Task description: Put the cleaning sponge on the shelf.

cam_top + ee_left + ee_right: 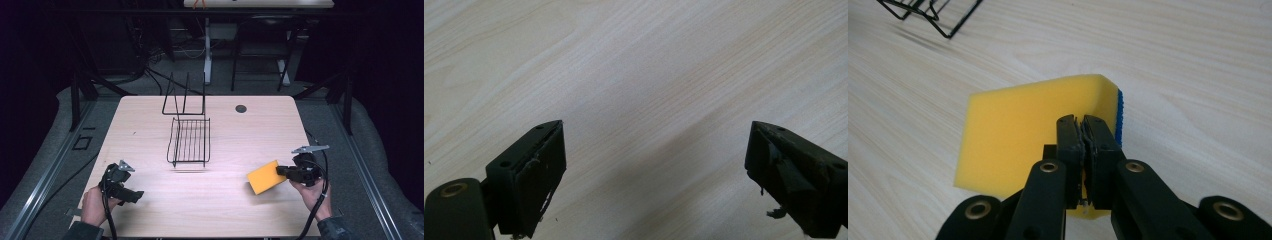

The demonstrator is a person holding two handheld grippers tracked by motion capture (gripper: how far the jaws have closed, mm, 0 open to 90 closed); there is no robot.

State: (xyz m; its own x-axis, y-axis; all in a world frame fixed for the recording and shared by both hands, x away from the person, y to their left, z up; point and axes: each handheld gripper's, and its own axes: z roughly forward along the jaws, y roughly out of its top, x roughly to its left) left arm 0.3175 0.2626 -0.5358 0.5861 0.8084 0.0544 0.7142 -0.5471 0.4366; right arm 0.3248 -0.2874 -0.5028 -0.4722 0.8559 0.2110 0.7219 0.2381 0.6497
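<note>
The left hand-held gripper [131,194] hovers low over the bare counter [150,210], jaws wide apart with nothing between them. The right hand-held gripper [1083,131] is clamped on the yellow sponge [1018,130] (blue scrub face on its far side). Farther ahead, between both, stands a black wire rack [189,141].

I see a pale wood-grain table [150,210], its fine streaks running lengthwise across a light beige top, with one small dark round spot [241,108] near its far edge. The wire rack [189,141] on it is black. My sponge [1023,135] is bright yellow with a blue layer along one side. Both my left gripper [654,170] and right gripper [1084,131] are black, with brass-coloured rivets [1049,167].
</note>
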